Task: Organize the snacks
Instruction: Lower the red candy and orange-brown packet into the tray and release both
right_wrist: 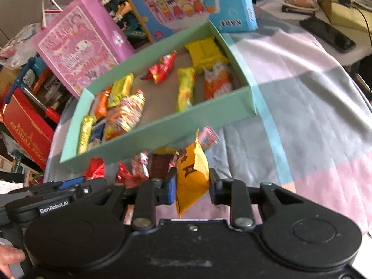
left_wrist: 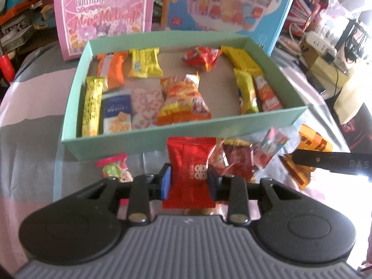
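Both grippers pointed steeply down in front of the shallow mint-green cardboard box (left_wrist: 176, 134) of snacks. The left gripper (left_wrist: 188, 181) was clenched on a glossy red foil snack packet (left_wrist: 190, 160), held just before the box's near wall. The right gripper (right_wrist: 191, 187) pinched a yellow-orange paper-like snack pouch (right_wrist: 191, 174) there too. Only the right view showed a bare fingertip (right_wrist: 11, 257) at the lower-left edge.

The box (left_wrist: 148, 137) is mint green with a brown floor. The packet (left_wrist: 189, 162) between blue pads (left_wrist: 165, 181) is red with white marks; the other held packet (right_wrist: 191, 176) is yellow-orange. The cloth (right_wrist: 302, 116) shows pink, grey and pale blue checks. Far left, a bag (left_wrist: 102, 11) is pink.
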{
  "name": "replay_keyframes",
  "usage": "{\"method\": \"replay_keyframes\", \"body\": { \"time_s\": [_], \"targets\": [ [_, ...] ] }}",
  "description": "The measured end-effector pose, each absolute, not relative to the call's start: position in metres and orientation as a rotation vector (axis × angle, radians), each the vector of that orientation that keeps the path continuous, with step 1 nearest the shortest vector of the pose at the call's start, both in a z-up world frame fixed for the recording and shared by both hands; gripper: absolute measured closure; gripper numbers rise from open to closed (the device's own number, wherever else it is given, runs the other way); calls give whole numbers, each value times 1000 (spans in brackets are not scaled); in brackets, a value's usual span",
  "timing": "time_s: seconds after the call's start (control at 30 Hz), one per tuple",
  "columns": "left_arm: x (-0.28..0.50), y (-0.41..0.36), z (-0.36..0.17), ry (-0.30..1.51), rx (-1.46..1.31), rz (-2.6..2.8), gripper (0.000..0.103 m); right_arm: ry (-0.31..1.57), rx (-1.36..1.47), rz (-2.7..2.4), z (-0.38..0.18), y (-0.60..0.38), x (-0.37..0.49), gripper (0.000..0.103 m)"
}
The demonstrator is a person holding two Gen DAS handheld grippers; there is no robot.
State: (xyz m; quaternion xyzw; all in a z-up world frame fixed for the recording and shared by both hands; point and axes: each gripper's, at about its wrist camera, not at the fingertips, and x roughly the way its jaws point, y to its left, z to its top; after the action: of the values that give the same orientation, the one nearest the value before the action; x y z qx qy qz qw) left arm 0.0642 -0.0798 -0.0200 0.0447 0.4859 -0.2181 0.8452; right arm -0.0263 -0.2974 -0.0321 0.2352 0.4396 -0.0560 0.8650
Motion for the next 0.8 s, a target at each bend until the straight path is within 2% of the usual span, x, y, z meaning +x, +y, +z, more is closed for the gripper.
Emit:
{"method": "replay_keyframes", "body": {
  "time_s": [0.4, 0.8],
  "targets": [
    [135, -97, 20, 937, 56, -468, 72, 847, 501, -88, 5, -321, 54, 77],
    [247, -133, -15, 1006, 61, -432, 72, 895, 510, -147, -19, -345, 168, 77]
  ]
}}
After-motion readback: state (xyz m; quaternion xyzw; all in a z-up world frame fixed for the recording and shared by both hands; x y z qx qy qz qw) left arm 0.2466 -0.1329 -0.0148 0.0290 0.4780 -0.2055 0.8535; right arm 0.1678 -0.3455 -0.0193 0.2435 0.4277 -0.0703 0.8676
